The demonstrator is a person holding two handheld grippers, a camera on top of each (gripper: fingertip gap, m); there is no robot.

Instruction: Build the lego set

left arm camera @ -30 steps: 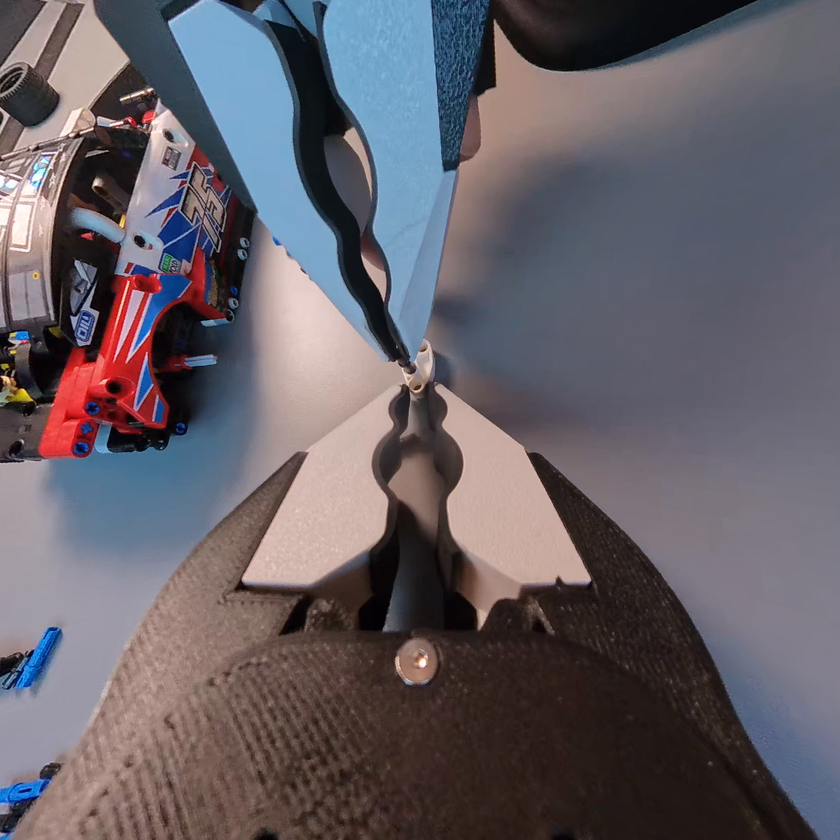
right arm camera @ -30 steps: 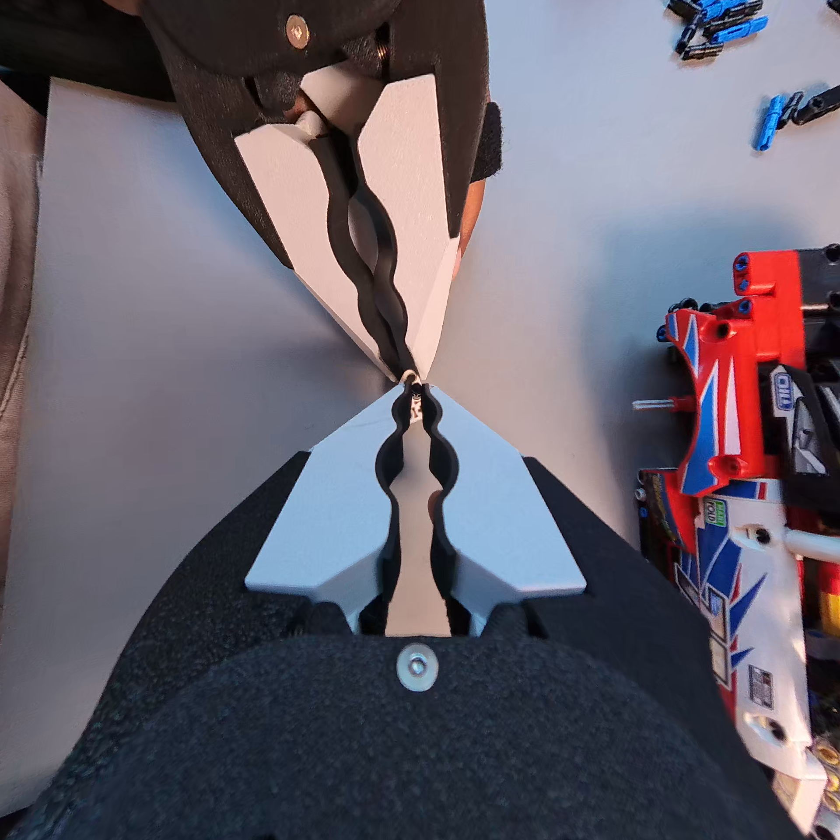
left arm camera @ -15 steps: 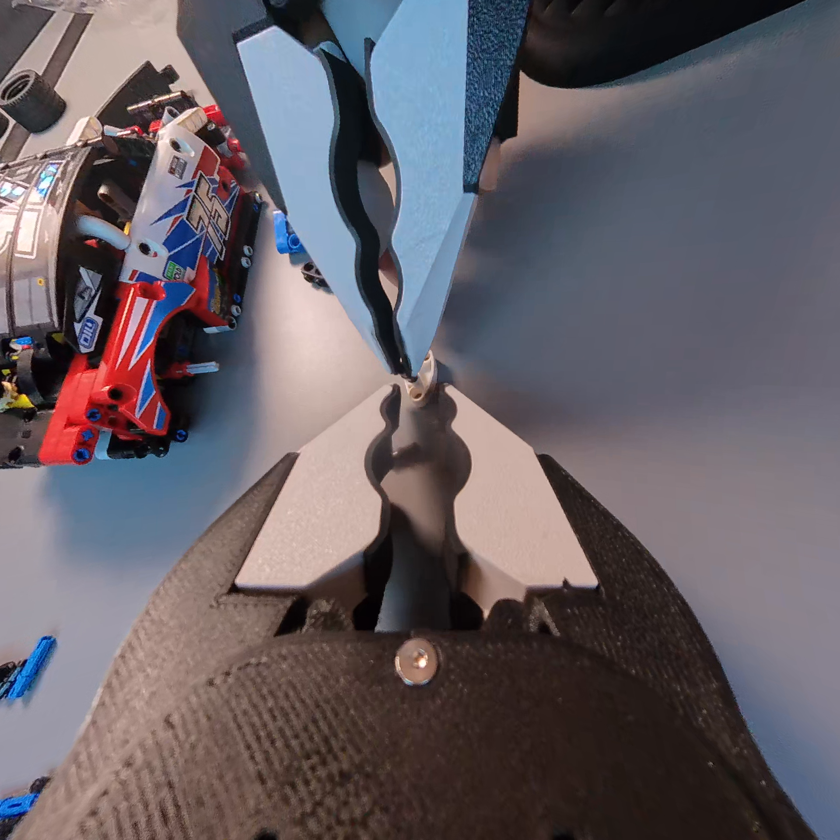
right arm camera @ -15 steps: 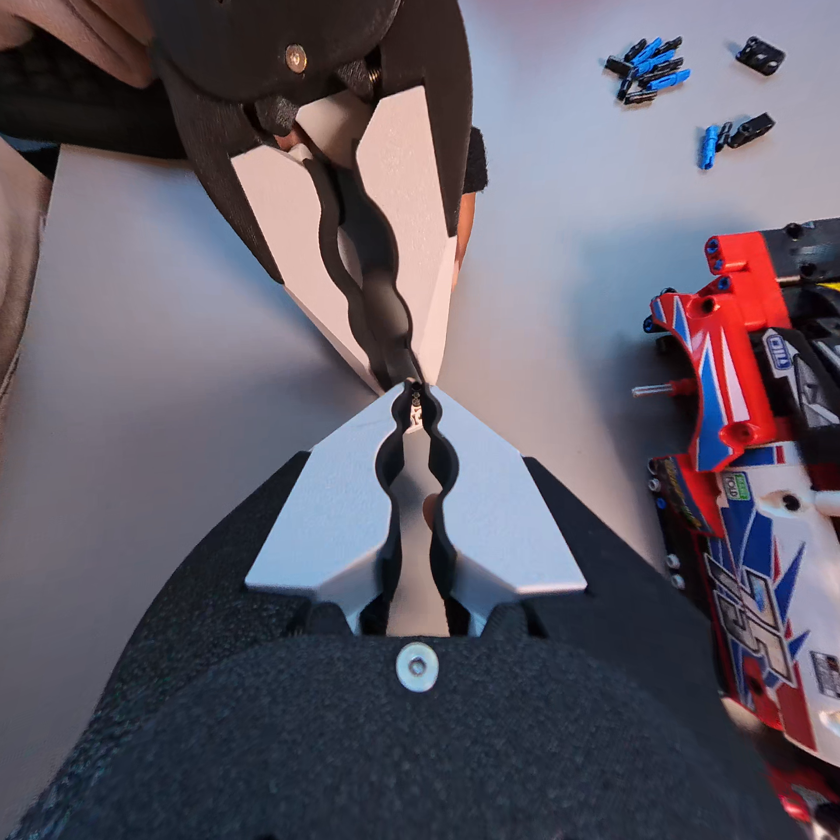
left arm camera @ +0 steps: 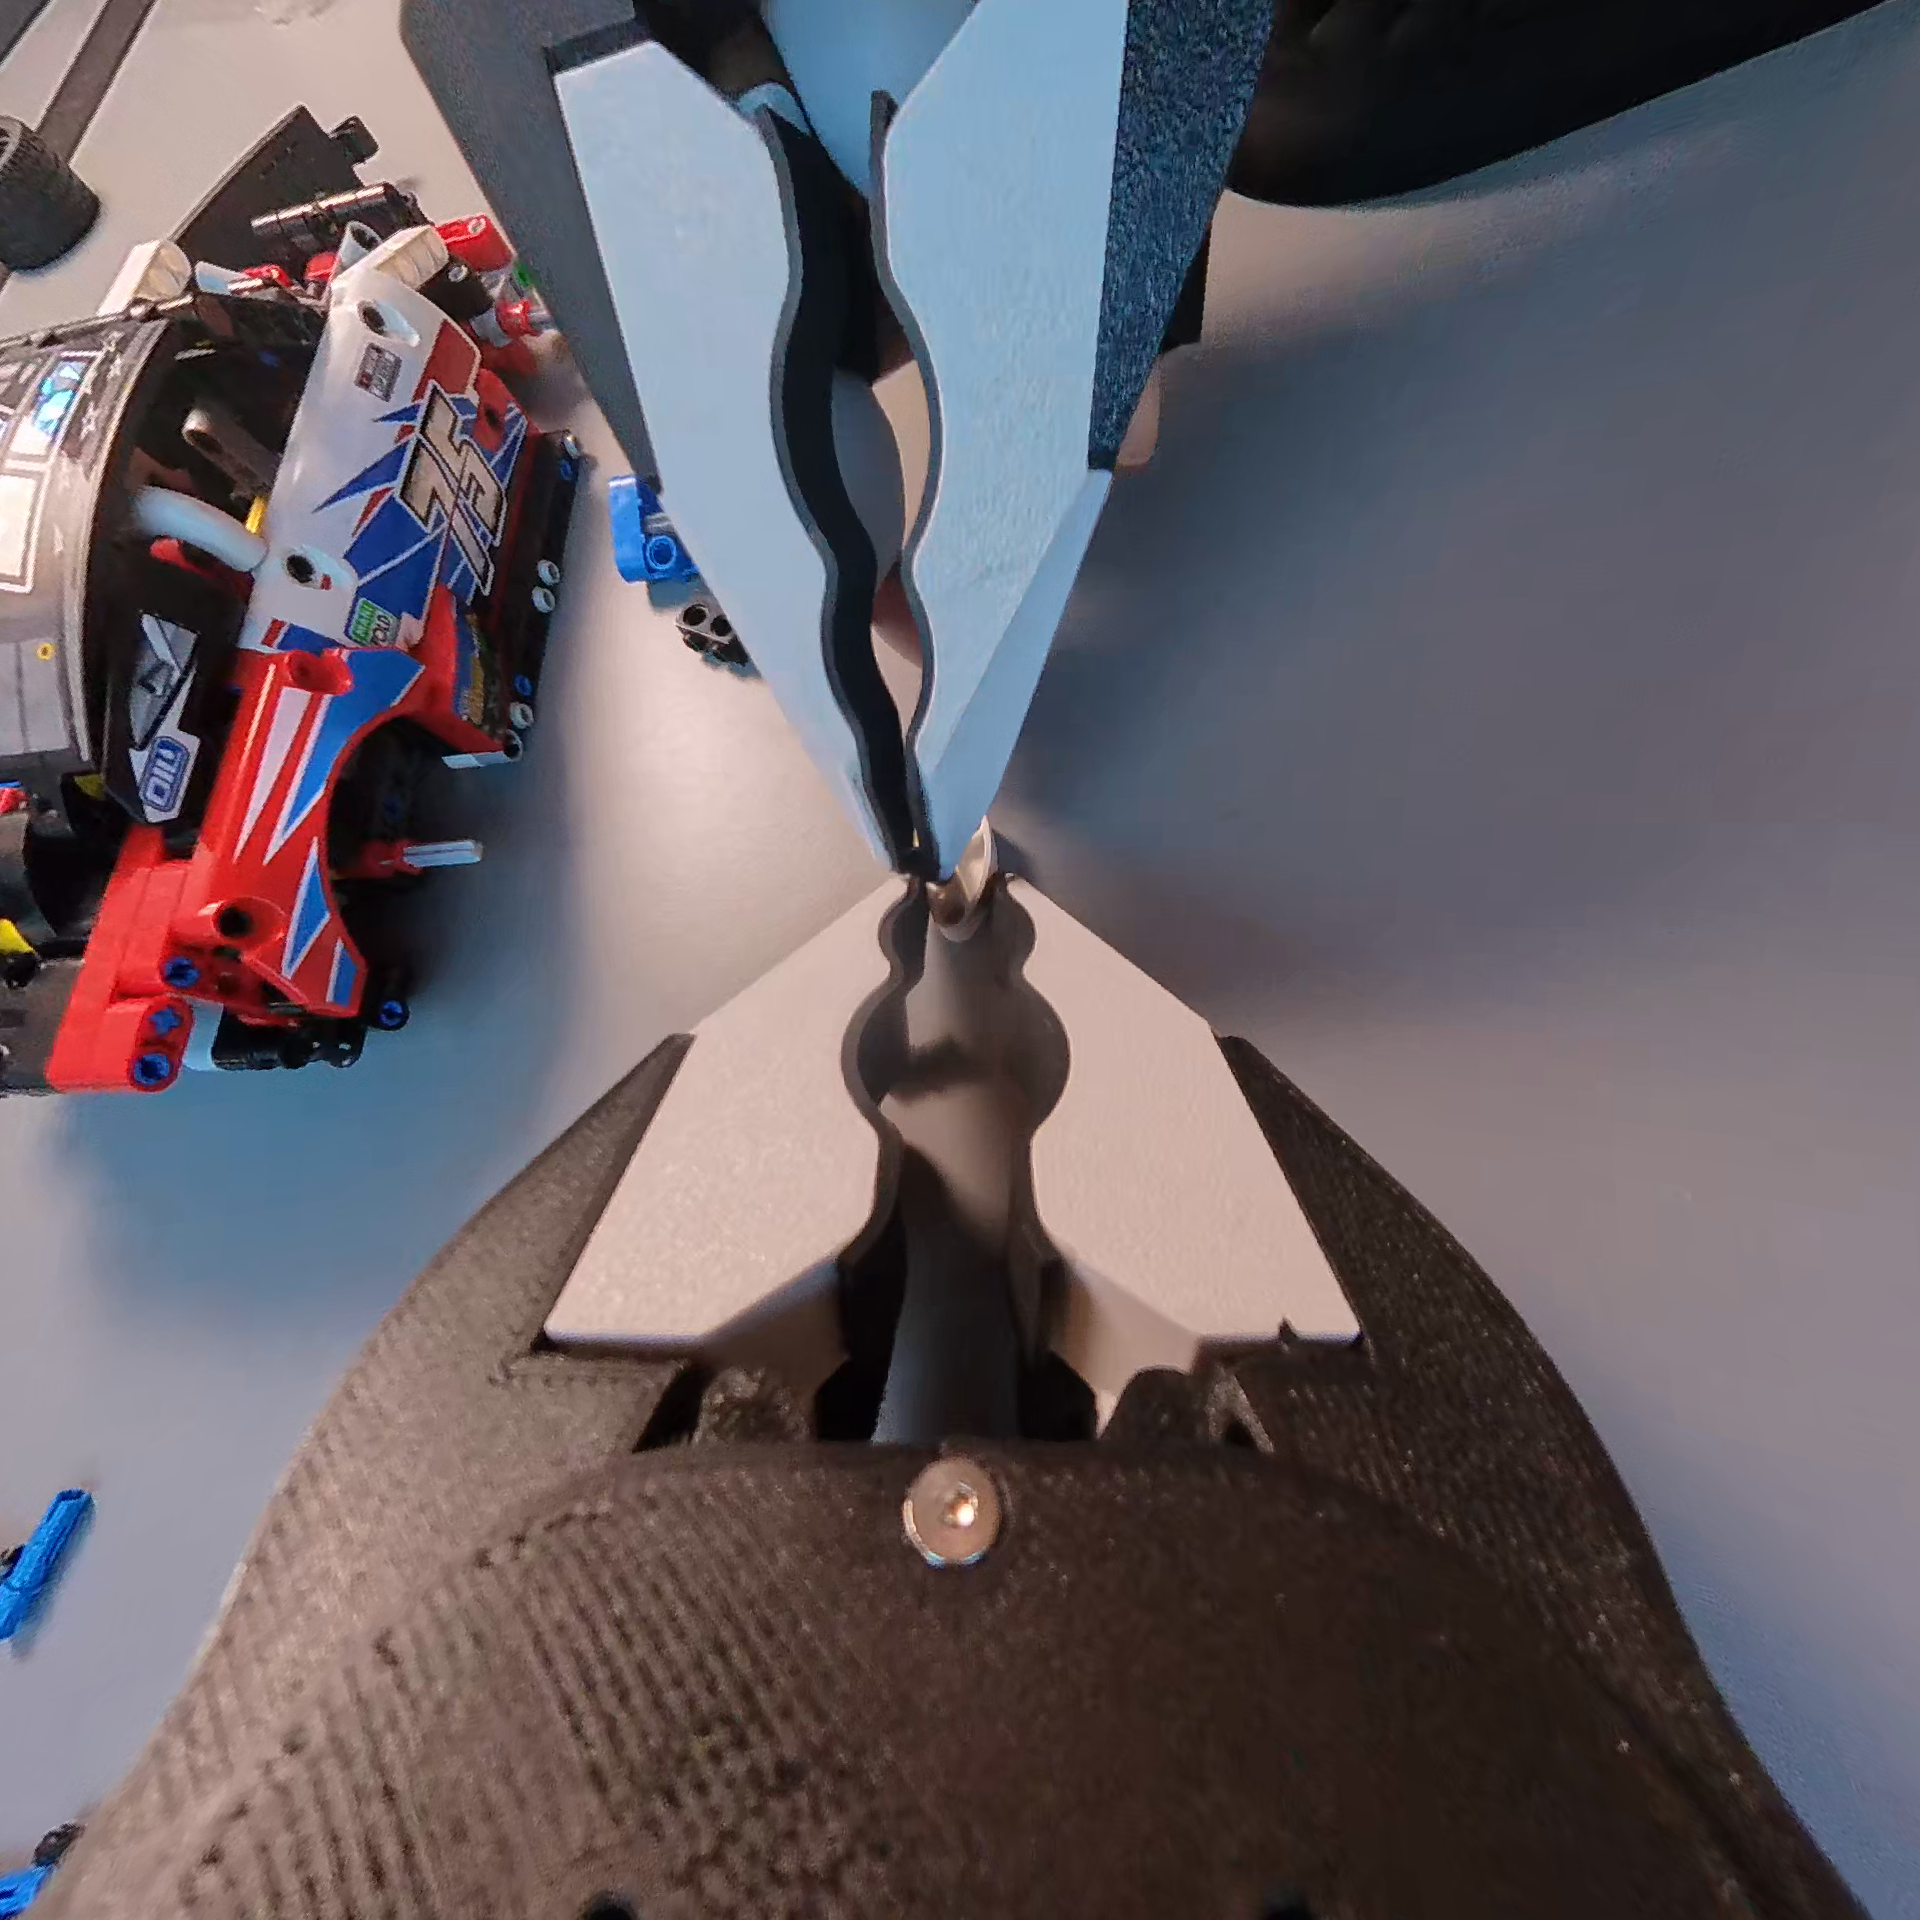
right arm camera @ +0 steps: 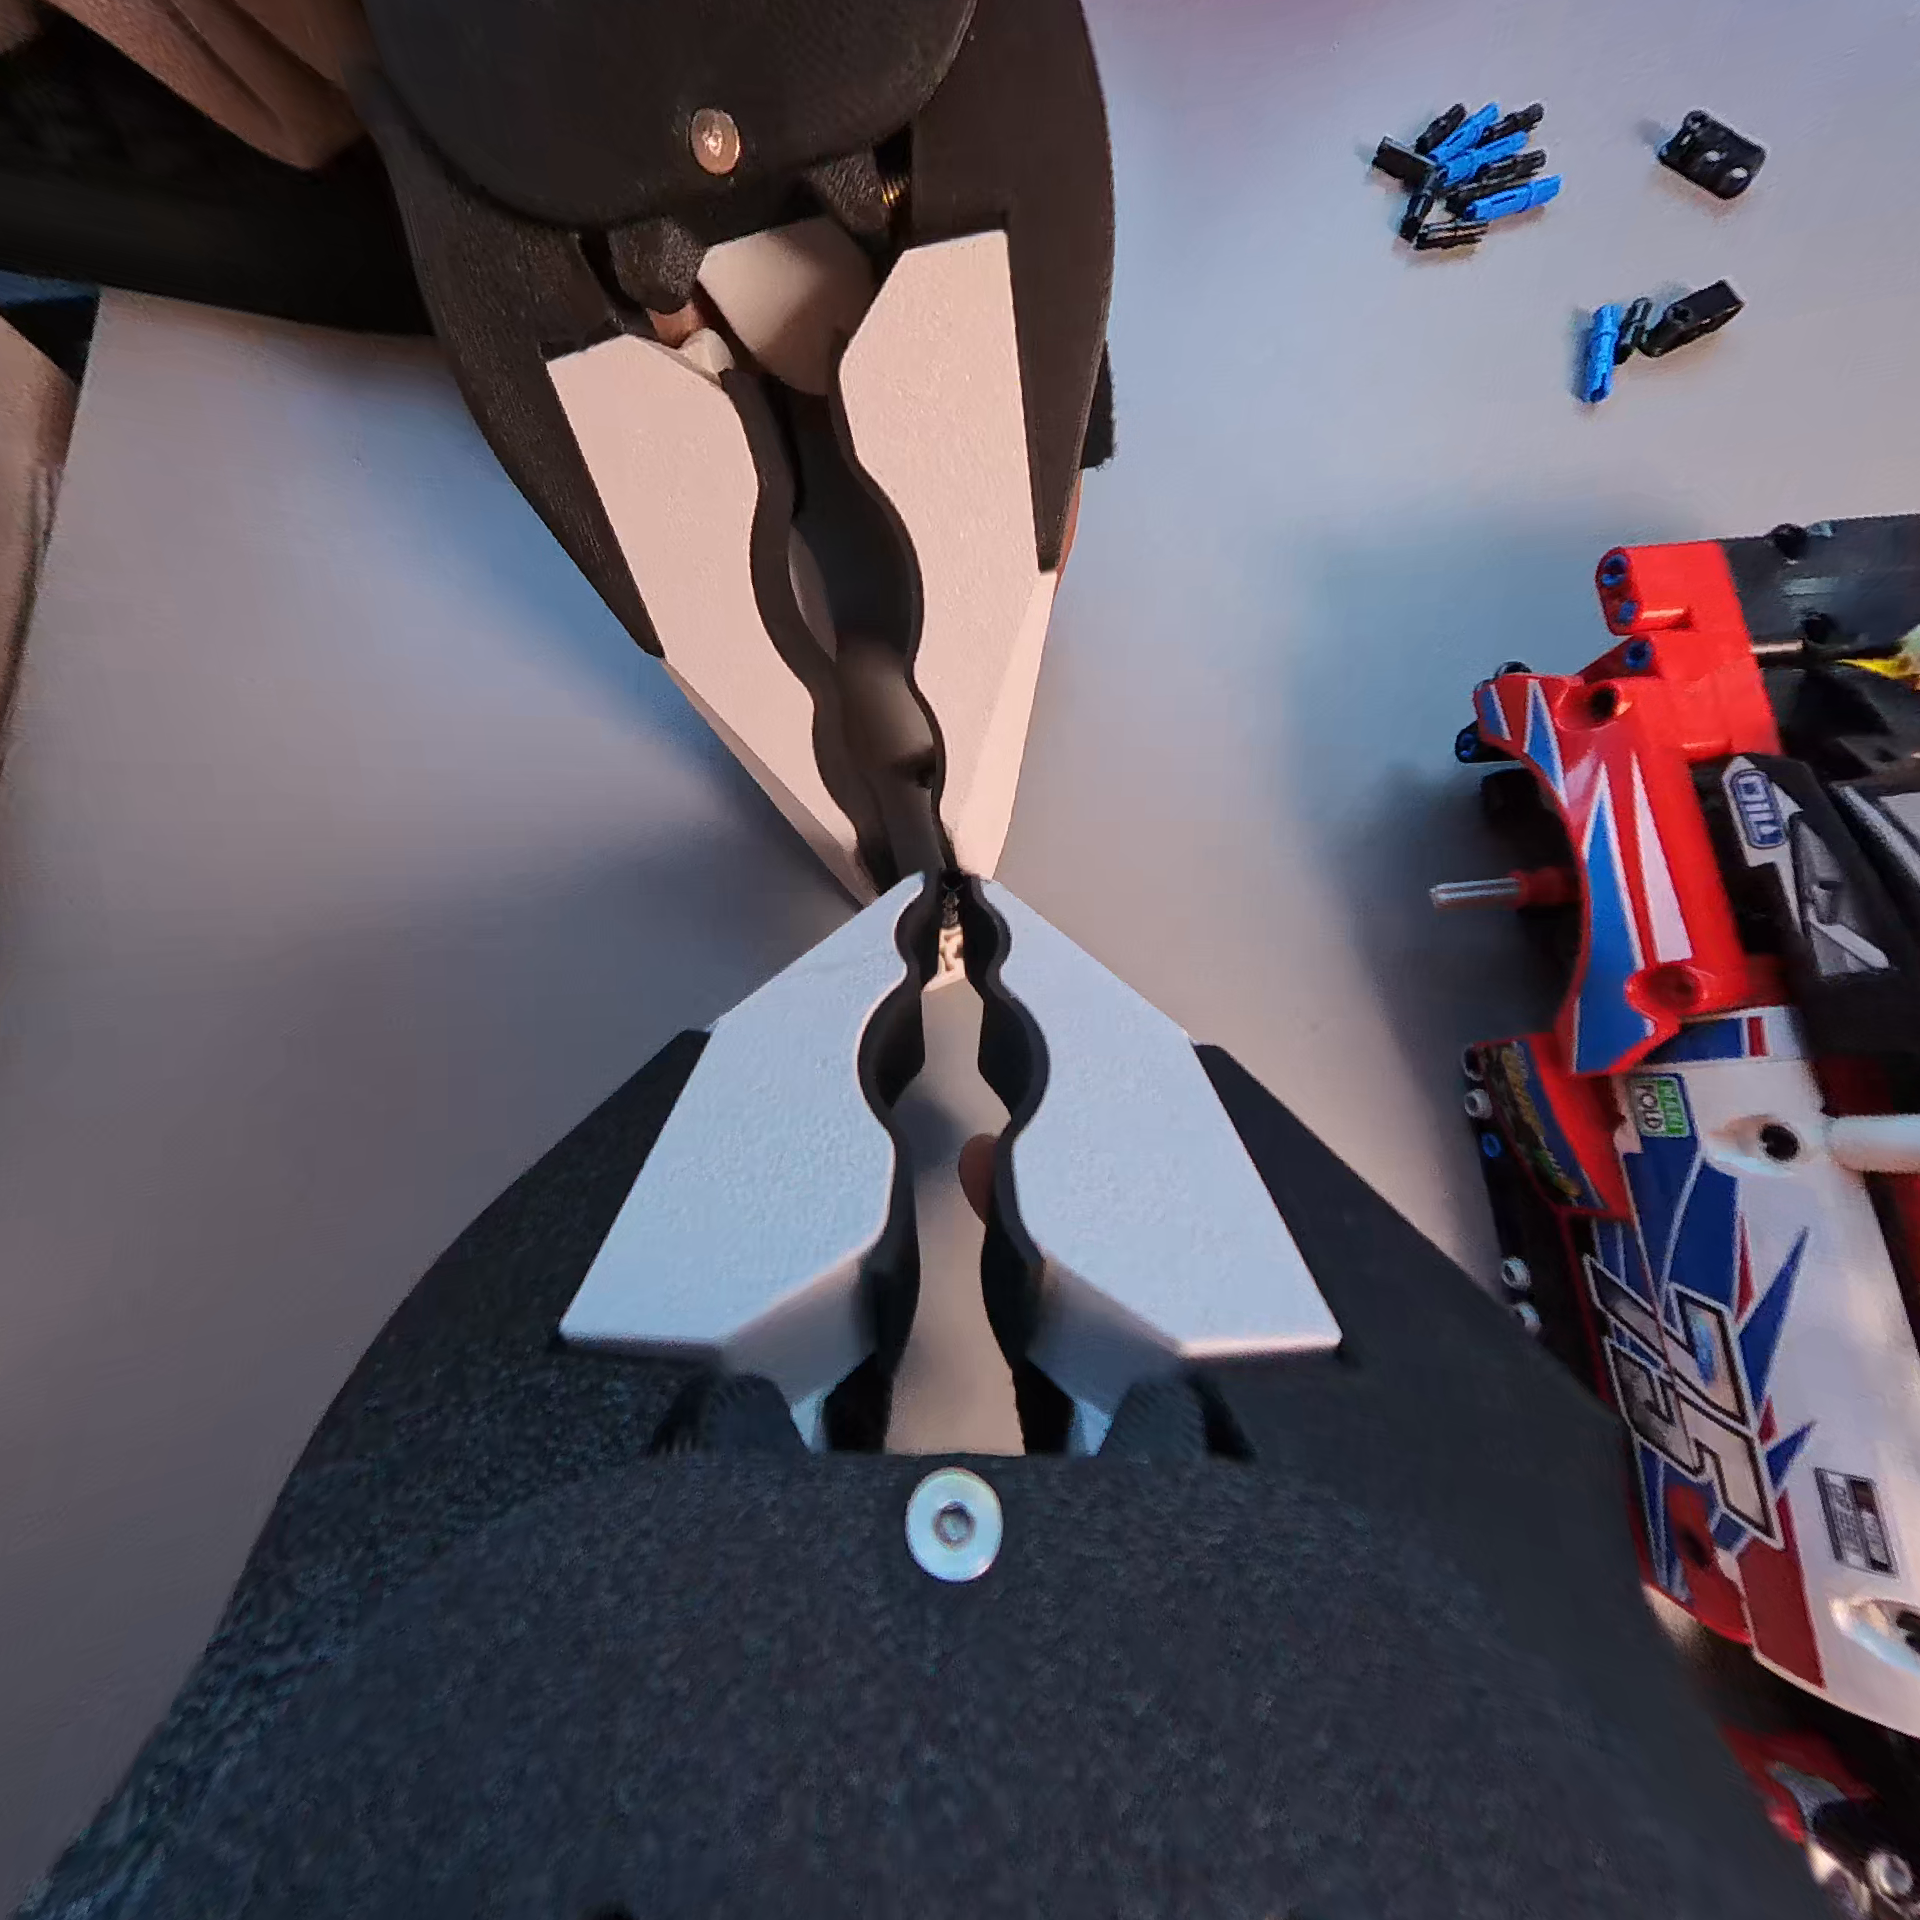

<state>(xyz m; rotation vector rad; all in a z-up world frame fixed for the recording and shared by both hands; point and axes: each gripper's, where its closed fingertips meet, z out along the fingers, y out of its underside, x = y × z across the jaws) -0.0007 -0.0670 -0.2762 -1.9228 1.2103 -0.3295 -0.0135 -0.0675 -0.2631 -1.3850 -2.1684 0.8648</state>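
Currently, tip to tip:
left gripper (left arm camera: 951, 902): pinches light connector (left arm camera: 961, 896), steadying it.
right gripper (right arm camera: 951, 914): clamps black pin (right arm camera: 950, 902), aligned for insertion.

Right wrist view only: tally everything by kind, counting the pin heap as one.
Grippers: 2 (left gripper, right gripper)
Held parts: 2 (light connector, dark pin)
Partly built car: 1
Pin heap: 1
Black piece: 1
Blue-and-black joined piece: 1
Total: 8
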